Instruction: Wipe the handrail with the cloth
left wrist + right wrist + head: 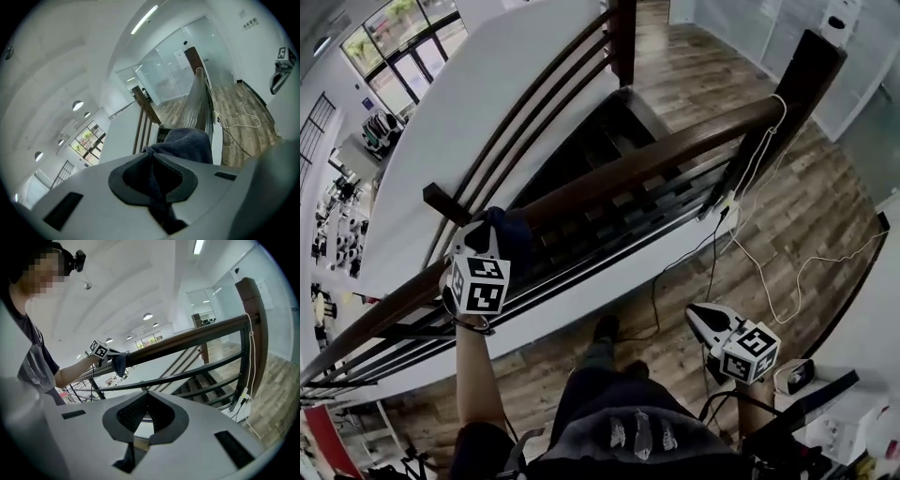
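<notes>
A brown wooden handrail (656, 157) runs from lower left to upper right in the head view. A dark blue cloth (514, 234) sits on top of it, with my left gripper (492, 242) shut on it. In the left gripper view the cloth (190, 143) bunches out of the closed jaws of the left gripper (153, 153), and the handrail (199, 101) stretches ahead. My right gripper (698, 315) hangs low beside the railing, apart from it. In its own view the right gripper (146, 392) is shut with nothing in it. That view also shows the cloth (119, 363) on the handrail (187, 338).
A dark newel post (806, 84) ends the rail at upper right. A white cable (769, 272) hangs down it and trails over the wood floor. Black lower rails (609, 253) and a stairwell (609, 141) lie beyond the handrail. A white device (797, 375) sits at lower right.
</notes>
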